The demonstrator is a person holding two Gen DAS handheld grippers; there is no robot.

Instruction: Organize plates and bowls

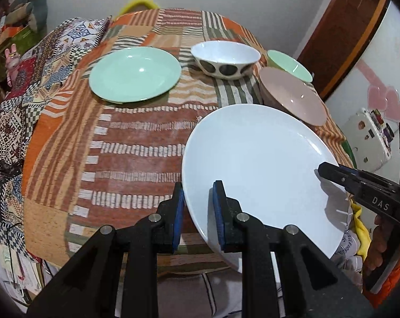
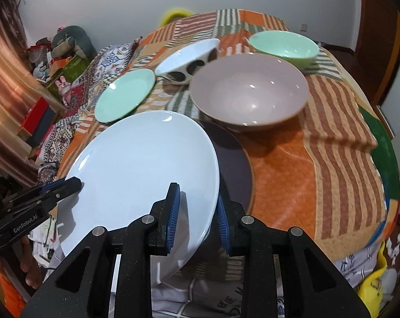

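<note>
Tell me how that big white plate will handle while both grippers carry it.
The white plate looks rigid, so it probably won't flex. Its glossy glaze shows highlights, so it may slip between the pads. The left gripper and right gripper each straddle only its rim, and it hangs tilted over the table edge, so a drop could likely chip it.

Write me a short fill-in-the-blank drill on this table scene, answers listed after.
1. Both the left gripper and the right gripper straddle the rim of the large ____ plate.
2. Under that plate in the right wrist view lies a dark ____ plate.
3. The bowl with dark spots is ____ inside.
4. The smaller plate far left is ____.

Answers: white; purple; white; green
</note>
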